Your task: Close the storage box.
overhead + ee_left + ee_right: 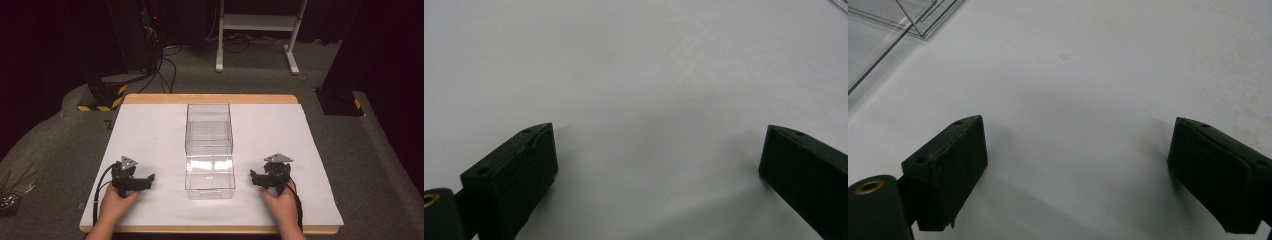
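Observation:
Two clear plastic boxes stand in a row down the middle of the white table cover [150, 130]: a far box [208, 127] and a near box [210, 177], both with nothing inside. My left gripper [134, 181] rests on the cover left of the near box, held by a hand, its jaws wide apart. My right gripper [267, 177] rests to the right of that box, also held by a hand. In the left gripper view the left gripper [659, 155] is open over bare white cover. In the right gripper view the right gripper [1078, 155] is open, with a clear box corner [893, 25] at upper left.
The wooden table edge [210, 98] frames the cover at the back. Beyond it lie grey carpet, a white stand [257, 30], black equipment with cables [145, 45] and yellow-black striped feet [102, 97]. Dark sticks [12, 187] lie on the floor at far left.

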Available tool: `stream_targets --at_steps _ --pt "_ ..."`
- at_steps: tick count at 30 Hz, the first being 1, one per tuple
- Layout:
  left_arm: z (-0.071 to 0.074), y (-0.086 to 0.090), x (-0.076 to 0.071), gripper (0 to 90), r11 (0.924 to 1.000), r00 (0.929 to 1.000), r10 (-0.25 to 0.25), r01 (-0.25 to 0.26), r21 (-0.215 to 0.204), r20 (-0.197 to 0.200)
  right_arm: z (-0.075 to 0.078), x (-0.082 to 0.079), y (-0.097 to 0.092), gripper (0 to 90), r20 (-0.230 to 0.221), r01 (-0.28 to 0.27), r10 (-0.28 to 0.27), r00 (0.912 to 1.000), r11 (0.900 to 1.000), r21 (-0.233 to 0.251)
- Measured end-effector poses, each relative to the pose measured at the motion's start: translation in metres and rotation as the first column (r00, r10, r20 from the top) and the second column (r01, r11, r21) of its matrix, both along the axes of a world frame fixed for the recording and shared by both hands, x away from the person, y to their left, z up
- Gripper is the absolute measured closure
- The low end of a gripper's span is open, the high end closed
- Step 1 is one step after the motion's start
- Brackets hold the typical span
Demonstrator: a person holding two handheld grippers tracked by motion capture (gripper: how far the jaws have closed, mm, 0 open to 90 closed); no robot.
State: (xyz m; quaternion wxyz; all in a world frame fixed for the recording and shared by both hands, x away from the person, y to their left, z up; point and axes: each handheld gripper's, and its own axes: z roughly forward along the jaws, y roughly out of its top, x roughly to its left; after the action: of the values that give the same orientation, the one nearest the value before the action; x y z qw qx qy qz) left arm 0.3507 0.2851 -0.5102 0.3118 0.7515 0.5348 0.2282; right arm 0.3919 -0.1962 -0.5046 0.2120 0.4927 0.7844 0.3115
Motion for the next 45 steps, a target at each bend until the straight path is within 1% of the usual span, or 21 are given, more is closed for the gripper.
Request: stream_targets --at_steps 20,24,29,33,34,36,38,39,45 --pt "0.0 0.0 0.0 2.3 1.0 1.0 0.0 0.0 -0.003 -0.001 0.0 0.001 -0.001 8.6 -0.007 -0.004 0.004 1.0 1.0 0.008" --pt "0.0 0.0 0.0 2.4 1.0 1.0 0.0 0.0 -0.003 -0.001 0.0 0.0 0.0 8.8 0.002 0.001 -0.001 1.0 1.0 -0.005" --pt "0.0 0.0 0.0 2.4 1.0 1.0 -0.001 0.001 -0.001 -0.001 0.0 0.001 -0.002 9.0 -0.009 -0.003 0.004 0.9999 0.9997 0.023" --pt "0.0 0.0 0.0 2.4 1.0 1.0 -0.001 0.001 -0.002 -0.002 0.001 0.001 -0.003 10.4 -0.009 -0.003 0.003 1.0 0.9996 0.028" --pt "0.0 0.0 0.0 2.4 1.0 1.0 0.0 0.0 -0.001 0.0 0.001 0.001 -0.004 12.1 -0.003 -0.009 0.009 1.0 0.9997 0.021" --pt "0.0 0.0 0.0 2.4 1.0 1.0 0.0 0.0 -0.001 0.0 0.003 -0.002 -0.004 12.4 0.027 -0.012 0.012 0.9996 0.9998 0.017" --pt "0.0 0.0 0.0 2.4 1.0 1.0 0.0 0.0 -0.001 0.0 0.006 -0.004 -0.005 12.2 0.037 -0.013 0.011 0.9993 0.9987 0.05" --pt "0.0 0.0 0.0 2.3 1.0 1.0 0.0 0.0 -0.001 0.0 0.008 -0.005 -0.005 12.2 0.044 -0.018 0.015 0.9989 0.9982 0.058" --pt "0.0 0.0 0.0 2.4 1.0 1.0 0.0 0.0 -0.002 -0.001 0.012 -0.009 -0.002 11.5 0.065 -0.044 0.04 0.9971 0.997 0.064"
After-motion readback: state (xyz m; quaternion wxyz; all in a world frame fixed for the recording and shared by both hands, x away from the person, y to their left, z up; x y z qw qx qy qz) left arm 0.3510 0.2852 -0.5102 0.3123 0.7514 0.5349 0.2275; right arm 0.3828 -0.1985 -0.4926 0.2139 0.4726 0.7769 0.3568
